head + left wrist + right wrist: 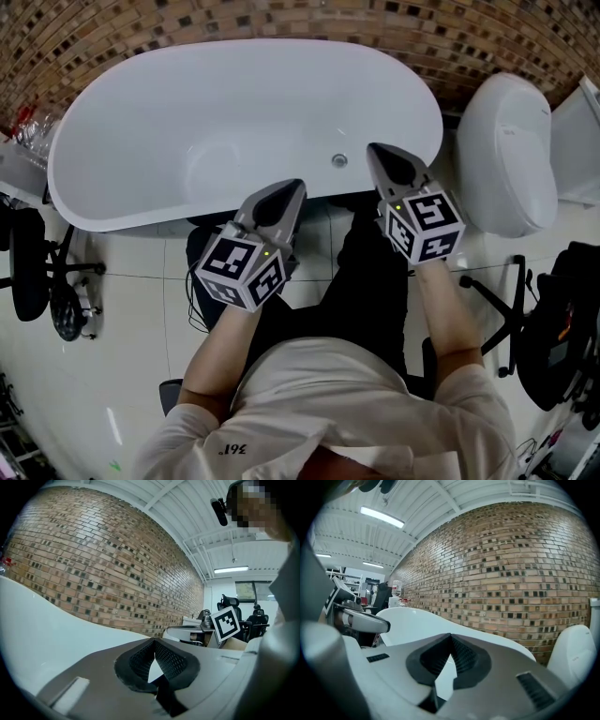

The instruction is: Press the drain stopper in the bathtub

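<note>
Two claws are held out in front of the person, one in each hand, above a white tiled floor (pixel 141 309). The left claw (pixel 289 187) has its jaws closed tip to tip, with only a small empty gap lower down between the ribbed pads (pixel 171 660) and nothing gripped. Its tip shows over the near rim of the bathtub (pixel 112 211). The right claw (pixel 380 150) is closed the same way and is also empty, and it reaches a little further, over the tub's near edge. Neither claw touches the tub.

Just left of the right claw's tip sits the drain stopper (pixel 339 160), a small round metal disc on the white inside of the tub, close to the near wall. It is clear of both claws.

An office chair (pixel 37 272) stands off to the left on the floor. A white toilet (pixel 506 155) stands just beside the tub's right end. Behind both runs a brick wall (pixel 281 19) of mixed brown tones.
</note>
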`<action>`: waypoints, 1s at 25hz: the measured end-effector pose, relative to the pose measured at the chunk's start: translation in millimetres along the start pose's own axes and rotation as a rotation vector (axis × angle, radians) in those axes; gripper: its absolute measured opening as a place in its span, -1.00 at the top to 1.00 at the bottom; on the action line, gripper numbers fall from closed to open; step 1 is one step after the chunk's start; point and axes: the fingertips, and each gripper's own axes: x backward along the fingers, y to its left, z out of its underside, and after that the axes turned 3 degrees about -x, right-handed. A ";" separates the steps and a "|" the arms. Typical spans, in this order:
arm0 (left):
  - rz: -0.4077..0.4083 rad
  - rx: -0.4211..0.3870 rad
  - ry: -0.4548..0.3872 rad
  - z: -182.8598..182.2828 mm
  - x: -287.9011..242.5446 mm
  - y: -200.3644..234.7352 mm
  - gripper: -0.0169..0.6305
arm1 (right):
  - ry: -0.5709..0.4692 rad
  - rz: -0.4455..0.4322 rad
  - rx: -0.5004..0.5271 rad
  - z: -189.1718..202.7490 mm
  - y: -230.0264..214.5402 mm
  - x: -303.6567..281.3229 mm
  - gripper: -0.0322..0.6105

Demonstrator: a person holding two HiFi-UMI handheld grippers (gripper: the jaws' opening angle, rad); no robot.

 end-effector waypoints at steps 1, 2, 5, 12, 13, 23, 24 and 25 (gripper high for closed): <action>-0.003 -0.002 0.000 0.7 0.1 -0.4 0.93 | 0.001 -0.002 0.005 0.7 0.9 0.6 0.86; -0.008 -0.005 -0.001 1.1 0.2 -0.8 0.93 | 0.003 -0.004 0.009 1.6 1.6 1.3 0.86; -0.019 -0.010 -0.008 1.2 0.9 -1.9 0.93 | 0.008 -0.006 0.020 4.6 3.2 3.5 0.85; -0.016 -0.018 -0.015 1.4 2.2 -5.4 0.93 | 0.010 -0.003 0.059 8.3 9.0 3.3 0.85; -0.016 -0.019 -0.015 1.1 2.3 -5.4 0.93 | 0.011 -0.006 0.063 8.8 11.0 2.9 0.85; -0.013 -0.018 -0.009 2.9 1.1 -4.8 0.93 | 0.052 -0.022 0.092 24.9 18.4 -3.9 0.85; -0.012 -0.020 -0.008 3.2 0.6 -5.3 0.93 | 0.053 -0.022 0.089 25.7 18.1 -4.0 0.85; -0.011 -0.021 -0.008 3.2 0.2 -5.8 0.93 | 0.055 -0.023 0.087 26.5 18.1 -4.1 0.85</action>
